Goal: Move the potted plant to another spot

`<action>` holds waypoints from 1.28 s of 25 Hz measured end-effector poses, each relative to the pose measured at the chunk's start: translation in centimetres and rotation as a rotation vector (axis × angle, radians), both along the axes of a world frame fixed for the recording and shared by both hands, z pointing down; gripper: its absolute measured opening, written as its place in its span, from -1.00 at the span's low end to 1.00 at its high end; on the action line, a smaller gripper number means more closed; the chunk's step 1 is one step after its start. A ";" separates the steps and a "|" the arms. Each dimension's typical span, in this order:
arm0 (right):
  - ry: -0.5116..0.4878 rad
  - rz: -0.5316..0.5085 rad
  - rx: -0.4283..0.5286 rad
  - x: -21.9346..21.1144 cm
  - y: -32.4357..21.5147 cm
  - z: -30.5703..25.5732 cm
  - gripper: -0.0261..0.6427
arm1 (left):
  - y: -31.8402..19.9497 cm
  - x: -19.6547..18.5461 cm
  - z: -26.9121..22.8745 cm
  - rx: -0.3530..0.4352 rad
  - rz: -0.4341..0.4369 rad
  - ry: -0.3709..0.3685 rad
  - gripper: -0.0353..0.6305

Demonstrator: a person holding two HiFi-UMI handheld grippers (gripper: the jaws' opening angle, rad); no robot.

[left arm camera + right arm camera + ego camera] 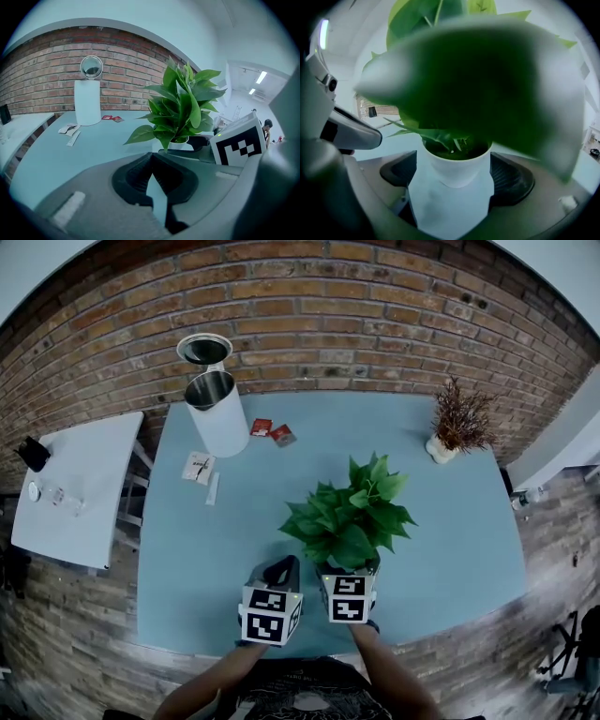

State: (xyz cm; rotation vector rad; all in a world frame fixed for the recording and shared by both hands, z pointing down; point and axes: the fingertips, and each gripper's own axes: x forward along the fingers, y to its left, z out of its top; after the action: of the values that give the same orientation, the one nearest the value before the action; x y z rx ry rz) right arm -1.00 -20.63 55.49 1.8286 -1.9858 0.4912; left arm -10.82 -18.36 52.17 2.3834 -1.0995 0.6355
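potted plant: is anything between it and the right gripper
Nothing visible does. The potted plant sits between the right gripper's open fingers, bare table showing beside its white pot; only its own leaves overhang.

Green plant (349,512), white pot (457,168), light blue table (450,521), red-brown brick wall (328,306); the small packets (262,427) look red.

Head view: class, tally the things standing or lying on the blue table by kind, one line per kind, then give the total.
Potted plants: 2
White bin: 1
Red packets: 2
White paper pieces: 2
Total: 7
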 end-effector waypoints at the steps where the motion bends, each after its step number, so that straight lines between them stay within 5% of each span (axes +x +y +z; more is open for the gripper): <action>1: 0.003 0.007 0.000 0.0 -0.1 0.1 0.49 | 0.0 0.0 0.0 -0.001 0.007 0.003 -0.90; 17: 0.030 0.067 -0.002 1.0 -1.5 1.0 0.51 | -0.3 0.5 0.2 0.003 0.082 0.041 -0.90; 32: 0.024 -0.055 0.009 0.9 -1.1 1.0 0.50 | 0.3 2.4 0.7 0.030 -0.034 0.016 -0.90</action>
State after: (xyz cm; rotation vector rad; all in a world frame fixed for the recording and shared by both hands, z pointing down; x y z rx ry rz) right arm -0.11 -21.75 56.52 1.7715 -2.0201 0.4418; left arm -8.46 -18.07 52.91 2.3856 -1.1471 0.5914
